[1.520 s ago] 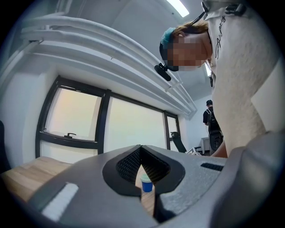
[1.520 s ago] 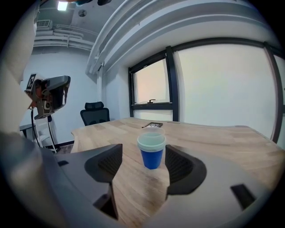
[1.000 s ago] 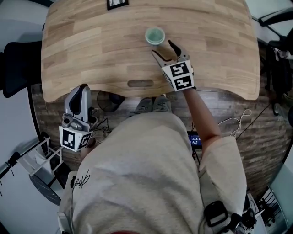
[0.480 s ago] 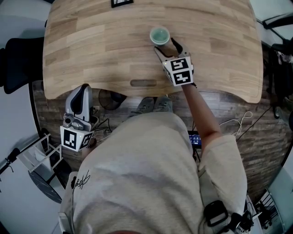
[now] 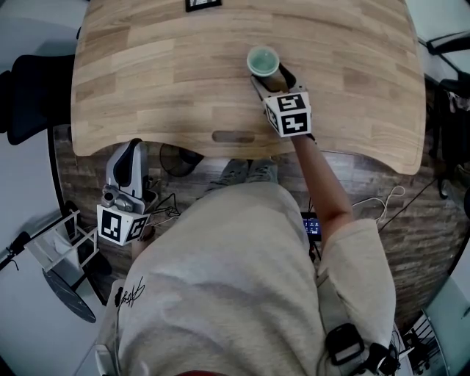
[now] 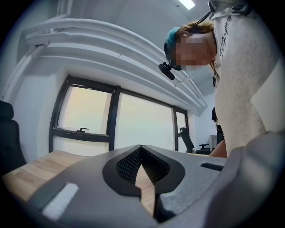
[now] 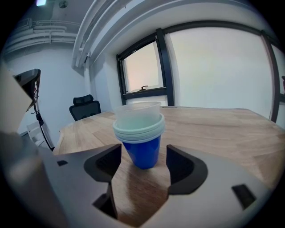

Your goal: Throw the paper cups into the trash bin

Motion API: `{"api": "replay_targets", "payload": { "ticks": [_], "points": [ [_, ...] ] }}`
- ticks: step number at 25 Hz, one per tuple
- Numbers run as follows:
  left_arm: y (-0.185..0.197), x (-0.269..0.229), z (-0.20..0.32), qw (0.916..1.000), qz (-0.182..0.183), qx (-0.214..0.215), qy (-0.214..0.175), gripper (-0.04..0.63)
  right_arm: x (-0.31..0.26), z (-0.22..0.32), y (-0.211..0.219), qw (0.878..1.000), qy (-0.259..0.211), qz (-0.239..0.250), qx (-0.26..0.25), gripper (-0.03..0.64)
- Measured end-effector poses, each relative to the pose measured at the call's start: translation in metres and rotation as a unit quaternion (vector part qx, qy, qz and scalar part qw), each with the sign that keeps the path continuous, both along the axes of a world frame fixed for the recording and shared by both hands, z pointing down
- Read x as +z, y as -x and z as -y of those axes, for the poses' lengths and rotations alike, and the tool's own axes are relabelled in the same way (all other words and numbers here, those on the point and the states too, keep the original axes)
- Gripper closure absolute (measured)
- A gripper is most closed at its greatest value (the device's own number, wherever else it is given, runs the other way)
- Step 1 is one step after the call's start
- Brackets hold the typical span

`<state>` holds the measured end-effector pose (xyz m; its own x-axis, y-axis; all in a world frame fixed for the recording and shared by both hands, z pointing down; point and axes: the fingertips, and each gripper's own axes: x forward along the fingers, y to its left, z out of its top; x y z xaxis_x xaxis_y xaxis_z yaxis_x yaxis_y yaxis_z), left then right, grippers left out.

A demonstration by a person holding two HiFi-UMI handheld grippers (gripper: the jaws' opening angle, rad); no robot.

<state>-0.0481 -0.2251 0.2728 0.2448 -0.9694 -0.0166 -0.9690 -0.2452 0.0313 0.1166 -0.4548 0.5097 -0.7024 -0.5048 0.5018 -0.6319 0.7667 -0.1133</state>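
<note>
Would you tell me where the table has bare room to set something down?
The table is bare across its left half, below the marker card, and at the far right past the right tool. Only the middle is crowded, where that open tool flanks the cup stack.

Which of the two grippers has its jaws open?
The right gripper: its jaws stand apart, not closed on the stacked cups. The left gripper is shut.

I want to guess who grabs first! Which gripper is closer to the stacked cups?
Right. The right gripper sits open just in front of the cups on the table. The left gripper hangs shut off the table's near edge, far from them.
</note>
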Motion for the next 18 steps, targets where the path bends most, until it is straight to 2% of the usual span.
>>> {"api": "replay_targets", "payload": {
  "ticks": [18],
  "points": [
    [-0.003,0.014,-0.003,0.9991,0.033,-0.010,0.025,0.592,0.004,0.009,0.010,0.999,-0.033,-0.016,-0.029,0.327]
  ]
}}
